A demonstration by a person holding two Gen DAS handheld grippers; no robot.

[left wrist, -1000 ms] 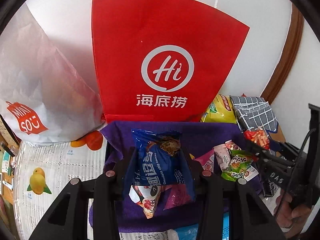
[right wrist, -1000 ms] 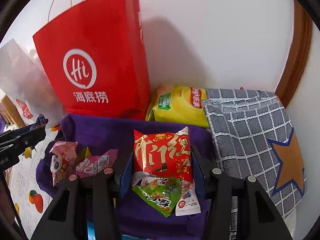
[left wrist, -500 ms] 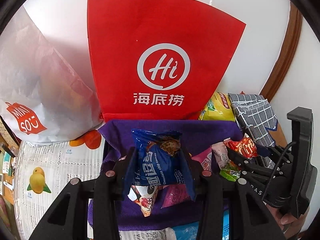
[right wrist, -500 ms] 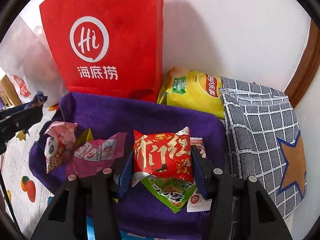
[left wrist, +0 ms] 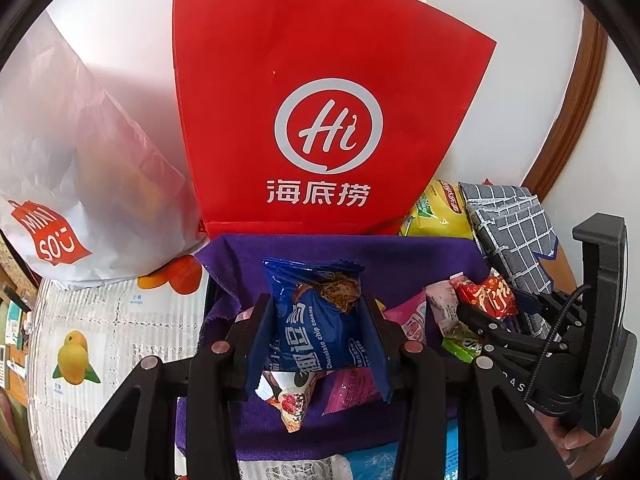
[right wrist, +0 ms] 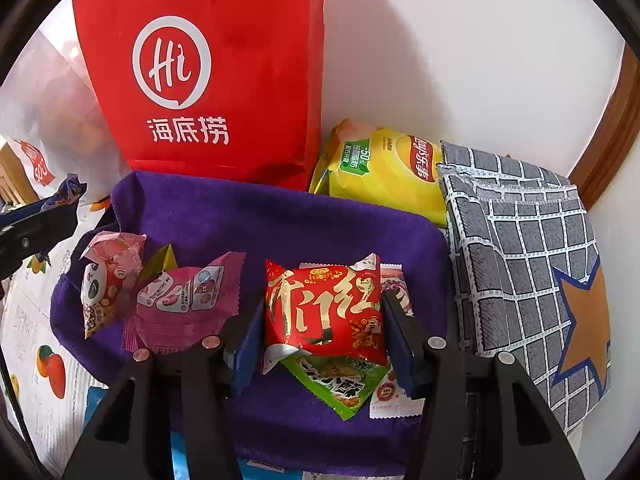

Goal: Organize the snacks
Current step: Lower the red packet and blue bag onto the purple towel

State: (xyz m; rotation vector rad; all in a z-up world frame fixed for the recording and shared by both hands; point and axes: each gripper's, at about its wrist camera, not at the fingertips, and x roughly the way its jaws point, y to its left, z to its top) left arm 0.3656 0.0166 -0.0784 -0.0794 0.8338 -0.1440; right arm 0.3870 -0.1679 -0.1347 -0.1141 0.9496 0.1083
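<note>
red bag (right wrist: 208, 72) shifted left; red snack pack (right wrist: 324, 312) between right fingers (right wrist: 400, 340).

Black plastic claws (left wrist: 320, 332) (right wrist: 322, 340), blue pads, silver pivot screws, black cable on right unit.

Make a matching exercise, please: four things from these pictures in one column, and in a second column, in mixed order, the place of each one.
Things:
1. blue cookie packet
2. red snack packet
3. yellow chip bag
4. green packet

Places:
A. leaning at the wall, between the red paper bag and the checked cloth
B. between the fingers of the left tongs
C. lying on the purple cloth, partly under a red packet
D. between the fingers of the right tongs

Pairs: 1-B, 2-D, 3-A, 4-C
</note>
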